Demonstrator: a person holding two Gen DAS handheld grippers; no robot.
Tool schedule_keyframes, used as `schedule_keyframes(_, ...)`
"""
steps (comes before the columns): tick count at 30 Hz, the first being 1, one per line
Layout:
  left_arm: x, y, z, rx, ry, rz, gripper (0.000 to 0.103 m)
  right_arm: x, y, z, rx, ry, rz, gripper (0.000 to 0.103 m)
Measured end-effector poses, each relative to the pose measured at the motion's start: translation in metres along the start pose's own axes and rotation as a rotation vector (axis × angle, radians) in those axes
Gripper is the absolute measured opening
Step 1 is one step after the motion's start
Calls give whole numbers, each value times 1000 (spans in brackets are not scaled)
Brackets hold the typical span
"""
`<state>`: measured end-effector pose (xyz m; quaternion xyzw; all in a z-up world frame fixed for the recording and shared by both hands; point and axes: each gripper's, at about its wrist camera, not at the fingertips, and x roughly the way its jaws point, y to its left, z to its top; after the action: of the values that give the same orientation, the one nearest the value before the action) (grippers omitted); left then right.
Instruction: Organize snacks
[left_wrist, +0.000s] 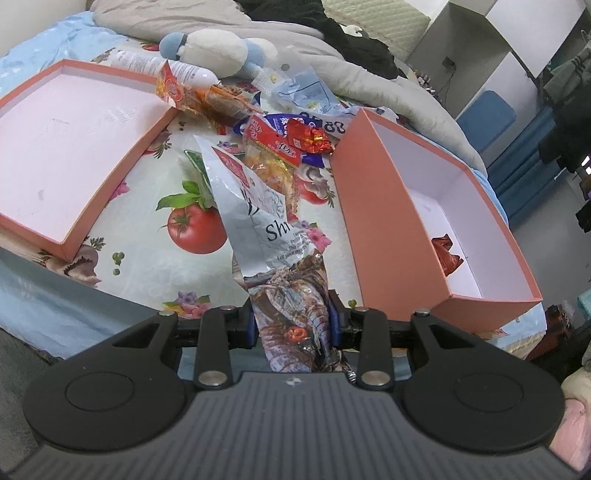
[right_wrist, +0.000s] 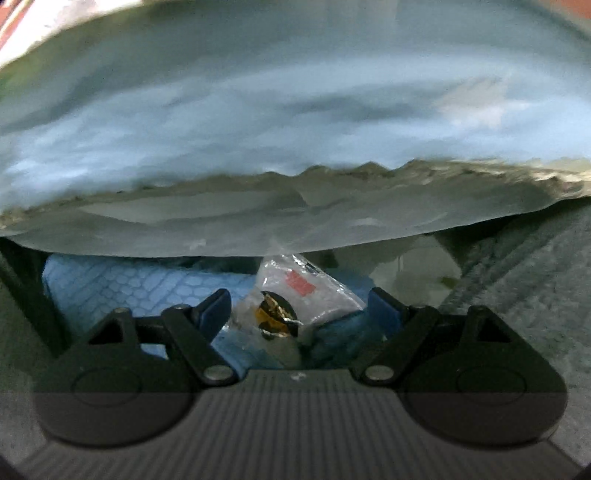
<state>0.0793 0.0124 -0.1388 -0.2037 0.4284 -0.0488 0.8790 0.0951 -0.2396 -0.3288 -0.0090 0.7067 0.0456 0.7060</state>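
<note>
My left gripper (left_wrist: 291, 325) is shut on the lower end of a long silver shrimp snack bag (left_wrist: 266, 225), which sticks up in front of it over the printed cloth. A heap of snack packets (left_wrist: 280, 129) lies beyond it. An orange box (left_wrist: 373, 206) stands to the right with a red packet (left_wrist: 447, 254) inside. Its shallow orange lid (left_wrist: 122, 173) lies to the left. My right gripper (right_wrist: 299, 310) is open, low beside the bed's blue sheet (right_wrist: 258, 110). A clear wrapped snack (right_wrist: 295, 299) lies between its fingers, not clamped.
A plush toy (left_wrist: 221, 51), a grey quilt (left_wrist: 369, 74) and dark clothes lie at the back of the bed. White shelves (left_wrist: 491, 48) stand at the far right. In the right wrist view a blue textured mat (right_wrist: 122, 284) lies under the bed edge, grey carpet (right_wrist: 535, 288) to the right.
</note>
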Motion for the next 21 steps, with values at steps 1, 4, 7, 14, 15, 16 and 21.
schedule_keyframes(1,0,0,0,-1,-1,-1,39,5,-1,2,13,16,9,83)
schedule_keyframes(4,-2,-2,-1,5,-2,-4,39,11,-3,4,23,36,18,78)
schedule_keyframes(7,-1,-4,-2,14,5,-1,39,12,-2,3,11,17,17,76)
schedule_keyframes(14,2,-13,-1,44,25,20,39,-1,-7,-1,30,-48,77,48)
schedule_keyframes(15,4,-13,-1,50,38,33,39,-4,-9,-2,34,-63,82,45)
schedule_keyframes(16,4,-15,-1,61,41,35,39,-8,-10,-3,36,-79,89,42)
schedule_keyframes(21,2,-27,0,121,49,42,39,-40,-14,-16,40,-175,131,37)
